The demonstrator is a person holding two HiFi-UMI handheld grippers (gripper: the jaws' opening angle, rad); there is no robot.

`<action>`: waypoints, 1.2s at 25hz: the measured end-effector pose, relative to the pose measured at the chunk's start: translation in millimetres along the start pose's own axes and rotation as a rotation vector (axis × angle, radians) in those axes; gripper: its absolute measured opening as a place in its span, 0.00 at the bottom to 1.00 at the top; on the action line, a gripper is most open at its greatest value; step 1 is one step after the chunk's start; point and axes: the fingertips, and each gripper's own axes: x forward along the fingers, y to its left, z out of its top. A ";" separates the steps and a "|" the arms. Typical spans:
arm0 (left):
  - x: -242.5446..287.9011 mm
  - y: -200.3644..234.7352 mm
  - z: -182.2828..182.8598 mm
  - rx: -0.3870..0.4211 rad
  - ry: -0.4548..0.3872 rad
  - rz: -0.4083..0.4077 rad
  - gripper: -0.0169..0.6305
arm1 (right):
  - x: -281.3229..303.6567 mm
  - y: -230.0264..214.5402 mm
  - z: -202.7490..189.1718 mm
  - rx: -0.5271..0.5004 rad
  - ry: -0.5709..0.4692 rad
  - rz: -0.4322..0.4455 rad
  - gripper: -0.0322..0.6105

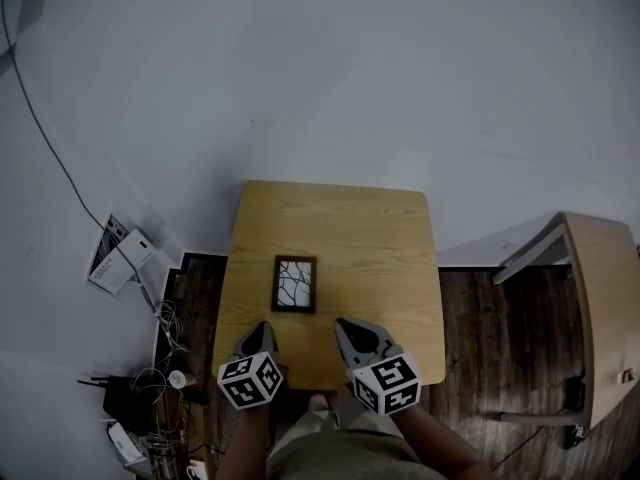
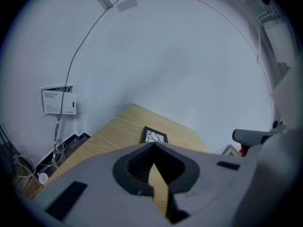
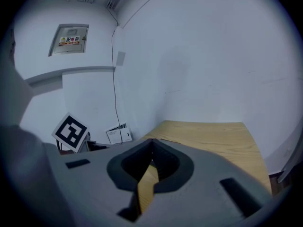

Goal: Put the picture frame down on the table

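Frame [image 1: 294,284] (one) lies flat on table [image 1: 380,238].

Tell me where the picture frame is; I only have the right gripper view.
Observer: The picture frame lies flat on the table, about halfway back and left of centre.
Operator: Report the left tool.
Observer: The left tool is over the table's near part, short of the frame and apart from it, with its jaws together and nothing between them.
Operator: Check the floor left of the table.
Observer: A tangle of cables lies there, beside the table's left edge.
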 end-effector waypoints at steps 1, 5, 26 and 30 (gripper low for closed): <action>-4.0 -2.5 0.7 0.005 -0.002 -0.009 0.03 | -2.8 1.6 0.0 0.001 -0.004 -0.003 0.05; -20.2 -14.6 3.4 0.022 -0.012 -0.049 0.03 | -15.7 6.9 0.3 0.006 -0.023 -0.013 0.05; -78.1 -46.8 7.7 0.063 -0.047 -0.142 0.03 | -60.8 29.2 10.8 -0.018 -0.101 -0.003 0.05; -77.6 -50.6 11.1 0.066 -0.056 -0.153 0.03 | -61.4 29.0 12.4 -0.031 -0.103 -0.010 0.05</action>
